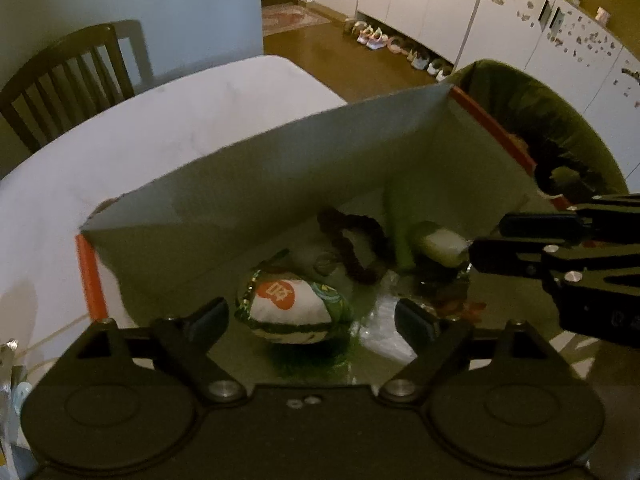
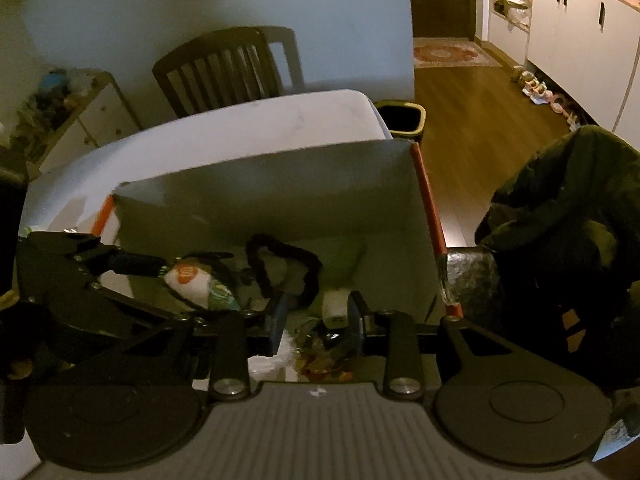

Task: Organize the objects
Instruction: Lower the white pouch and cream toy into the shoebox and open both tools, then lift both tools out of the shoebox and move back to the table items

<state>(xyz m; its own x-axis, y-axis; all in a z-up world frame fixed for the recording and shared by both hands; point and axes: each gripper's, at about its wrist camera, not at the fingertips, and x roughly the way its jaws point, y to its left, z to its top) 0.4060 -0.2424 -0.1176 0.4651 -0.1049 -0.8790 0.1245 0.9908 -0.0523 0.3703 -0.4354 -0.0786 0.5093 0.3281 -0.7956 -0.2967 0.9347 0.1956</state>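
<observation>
Down inside an open cardboard box [image 1: 248, 184], grey within and edged in orange tape at its corners, lies a small jumble of things. The box stands on a white counter [image 1: 132, 136]. Nearest the left tongs [image 1: 316, 316] is a plump little pouch [image 1: 294, 312], white on its face with an orange heart-shaped mark and a green patterned border; it rests on the box floor between the left tongs' fingers, which stand wide and apart from it. Behind it a dark braided loop [image 1: 352, 244], perhaps a hair tie or cord, curls across the floor, and beside that a strip of pale green [image 1: 400, 236] leans toward the back wall. A crumpled white plastic wrapper [image 1: 386, 332] lies at the right of the pouch.

The right tongs [image 2: 316, 318] reach in from the right with a narrow gap, no pad pressing anything. Just beyond their tips sits a small cream cylinder [image 2: 334, 306], its exact nature hard to tell in the dim, blurred light. Beneath them colourful wrappers [image 2: 320, 364] litter the floor. A dark green jacket [image 2: 560, 240] lies beside the box's right wall.
</observation>
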